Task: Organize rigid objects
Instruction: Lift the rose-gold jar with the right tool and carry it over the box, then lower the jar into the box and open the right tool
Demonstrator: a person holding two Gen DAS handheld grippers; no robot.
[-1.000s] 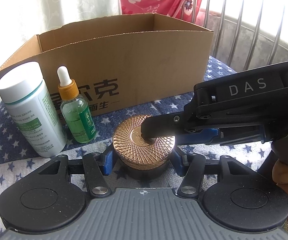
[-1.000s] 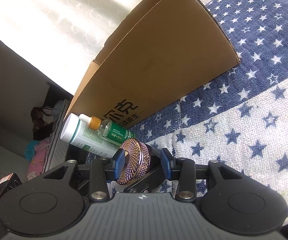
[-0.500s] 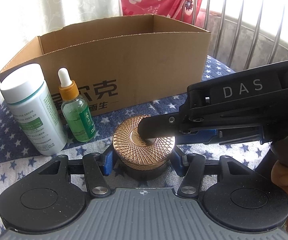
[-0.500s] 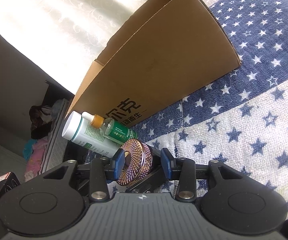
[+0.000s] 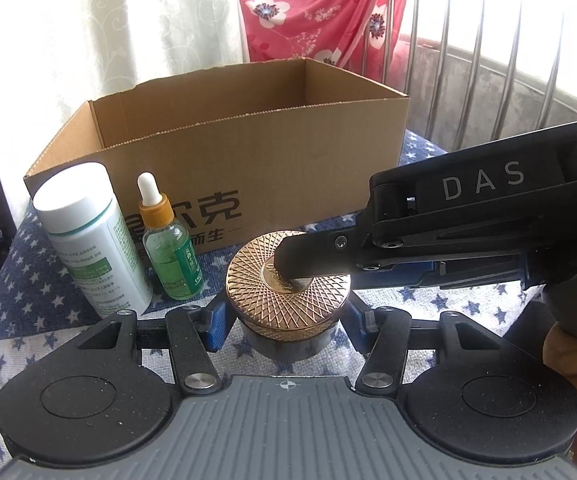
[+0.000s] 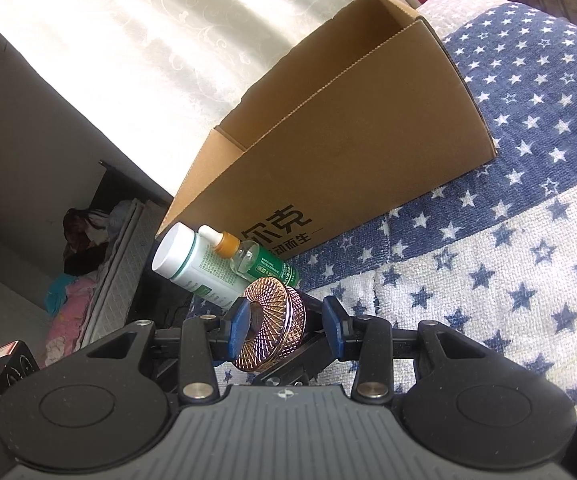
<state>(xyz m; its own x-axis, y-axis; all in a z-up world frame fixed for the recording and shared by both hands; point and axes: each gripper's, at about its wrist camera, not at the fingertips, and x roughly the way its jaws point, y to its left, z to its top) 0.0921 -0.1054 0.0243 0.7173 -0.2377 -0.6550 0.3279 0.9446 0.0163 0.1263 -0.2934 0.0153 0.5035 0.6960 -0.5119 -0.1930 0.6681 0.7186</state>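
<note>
Left wrist view, left tongs point(image 5: 284, 320) clamp dark jar point(image 5: 286, 338) body, right tongs point(image 6: 286, 316) grip its gold lid point(image 5: 264, 280), cardboard box point(image 5: 288, 168) interior hidden

Sunlit room behind a star-patterned cloth

White patterned curtain point(image 5: 128, 40) glows with daylight; red floral fabric point(image 5: 308, 8) hangs beside it; metal window bars point(image 5: 476, 80) stand at right; blue-and-white star cloth point(image 6: 528, 220) covers the surface.

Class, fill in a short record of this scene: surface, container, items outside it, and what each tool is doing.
surface: star-patterned cloth
container: open cardboard box
items outside it: white bottle, dropper bottle, jar with gold lid
left tool: clamped on the jar's dark base
right tool: pads above and below the jar; top finger on the lid
</note>
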